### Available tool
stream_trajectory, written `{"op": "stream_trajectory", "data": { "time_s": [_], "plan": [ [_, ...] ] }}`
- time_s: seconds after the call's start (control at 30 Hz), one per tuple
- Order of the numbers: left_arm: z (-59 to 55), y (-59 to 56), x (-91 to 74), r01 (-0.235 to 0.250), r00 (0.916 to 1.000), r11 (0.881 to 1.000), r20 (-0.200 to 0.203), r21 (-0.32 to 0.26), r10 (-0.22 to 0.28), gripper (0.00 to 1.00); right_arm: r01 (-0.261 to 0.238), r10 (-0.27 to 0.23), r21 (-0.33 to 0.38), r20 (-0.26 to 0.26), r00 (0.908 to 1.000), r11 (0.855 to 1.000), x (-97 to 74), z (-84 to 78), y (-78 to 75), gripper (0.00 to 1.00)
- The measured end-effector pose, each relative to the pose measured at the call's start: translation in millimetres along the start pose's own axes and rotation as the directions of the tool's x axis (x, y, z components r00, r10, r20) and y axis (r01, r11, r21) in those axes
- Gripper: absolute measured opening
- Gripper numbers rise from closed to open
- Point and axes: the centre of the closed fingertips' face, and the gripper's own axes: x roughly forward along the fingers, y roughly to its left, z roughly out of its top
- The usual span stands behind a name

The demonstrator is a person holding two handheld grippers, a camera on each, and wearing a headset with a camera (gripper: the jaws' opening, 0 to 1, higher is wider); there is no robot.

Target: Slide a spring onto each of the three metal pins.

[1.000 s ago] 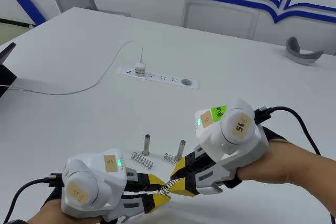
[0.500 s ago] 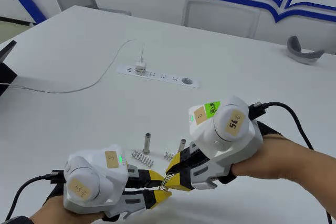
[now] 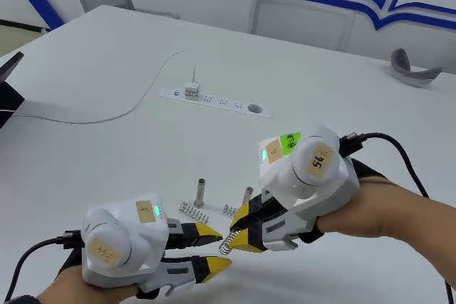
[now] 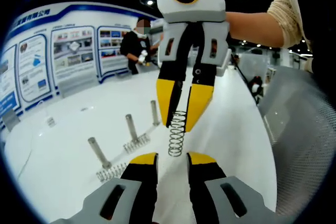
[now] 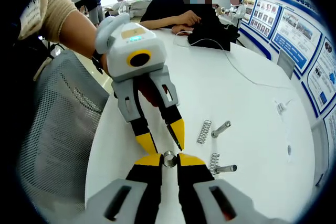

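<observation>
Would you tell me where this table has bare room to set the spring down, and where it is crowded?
Bare table lies between the power strip and the pins, and between the cable and the left gripper. It is crowded around the pins, the loose springs and the right gripper.

Left gripper (image 3: pixel 217 247) sat lower left of head view, jaws apart, tip-to-tip with right gripper (image 3: pixel 239 229) at lower centre, jaws pinched on spring (image 3: pixel 226 245).

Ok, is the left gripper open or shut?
Open: the left gripper has its jaws well apart; the spring hangs from the right gripper.
</observation>
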Motion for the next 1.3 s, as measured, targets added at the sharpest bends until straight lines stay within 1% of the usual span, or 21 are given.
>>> {"op": "stream_trajectory", "data": {
  "time_s": [0.17, 0.23, 0.4, 0.5, 0.9, 1.0, 1.1, 1.3],
  "plan": [
    [-1.1, 5.3, -5.3, -0.026, 0.9997, 0.999, 0.004, -0.032, 0.026, 0.30, 0.010, -0.010, 0.005, -0.007, 0.9999, 1.000, -3.2, -3.5, -2.8, 0.12],
    [-2.0, 6.8, -6.9, -0.031, 0.9995, 0.999, 0.004, -0.036, 0.031, 0.31, 0.014, -0.014, 0.006, -0.008, 0.9999, 1.000, -4.6, -4.2, -3.9, 0.12],
    [-3.0, 14.5, -13.1, -0.061, 0.9980, 0.996, 0.009, -0.060, 0.062, 0.37, 0.029, -0.029, 0.015, -0.006, 0.9996, 0.999, -10.0, -5.4, -8.3, 0.12],
    [-4.0, 20.5, -17.4, -0.081, 0.9965, 0.993, 0.014, -0.083, 0.083, 0.41, 0.041, -0.041, 0.022, -0.012, 0.9991, 0.999, -13.7, -8.4, -11.8, 0.12],
    [-10.1, 37.8, -31.0, -0.142, 0.9893, 0.981, 0.013, -0.131, 0.145, 0.54, 0.083, -0.081, 0.051, -0.030, 0.9963, 0.995, -31.7, -18.9, -25.3, 0.12],
    [-10.7, 41.0, -33.6, -0.156, 0.9871, 0.978, 0.015, -0.141, 0.159, 0.58, 0.098, -0.096, 0.060, -0.037, 0.9947, 0.993, -39.1, -21.7, -29.9, 0.12],
    [-11.7, 43.5, -35.5, -0.164, 0.9857, 0.976, 0.017, -0.147, 0.168, 0.59, 0.114, -0.111, 0.066, -0.044, 0.9928, 0.991, -46.7, -24.1, -35.3, 0.12],
    [-14.0, 45.2, -36.7, -0.172, 0.9844, 0.973, 0.010, -0.155, 0.176, 0.61, 0.149, -0.144, 0.080, -0.065, 0.9875, 0.986, -62.9, -31.1, -48.7, 0.12]
  ]
}}
